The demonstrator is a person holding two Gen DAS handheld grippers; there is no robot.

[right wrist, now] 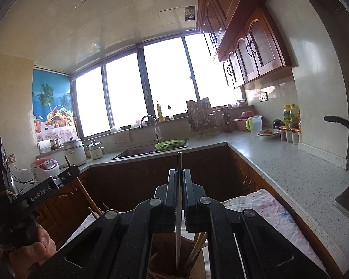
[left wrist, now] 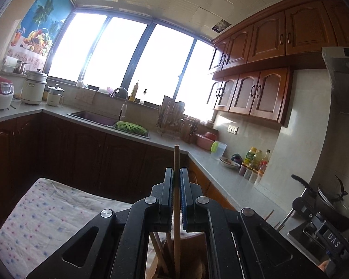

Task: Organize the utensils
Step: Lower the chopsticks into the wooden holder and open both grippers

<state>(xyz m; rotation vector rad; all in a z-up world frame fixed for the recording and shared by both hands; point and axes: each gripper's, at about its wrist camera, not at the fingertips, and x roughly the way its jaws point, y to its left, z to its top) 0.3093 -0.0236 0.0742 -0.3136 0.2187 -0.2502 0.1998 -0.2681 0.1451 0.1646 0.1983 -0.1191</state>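
My left gripper (left wrist: 176, 174) is shut on a wooden chopstick (left wrist: 176, 158) held upright. The chopstick's lower end reaches down into a wooden holder (left wrist: 193, 255) with other chopsticks in it. My right gripper (right wrist: 179, 174) is shut on a thin pale stick (right wrist: 179, 160), also upright. That stick's lower end points into the wooden holder (right wrist: 165, 253) beside more chopsticks. At the left of the right wrist view a hand (right wrist: 32, 248) carries the left gripper (right wrist: 74, 171) with its wooden chopstick (right wrist: 86, 193) slanting down.
The holder stands on a dotted cloth (left wrist: 46, 209) over a low surface. Behind runs an L-shaped grey counter (right wrist: 290, 169) with a sink (left wrist: 93, 116), a green basket (left wrist: 130, 126), a dish rack (left wrist: 172, 118), bottles (left wrist: 256, 158), cookers (left wrist: 33, 88) and a pot (left wrist: 332, 200).
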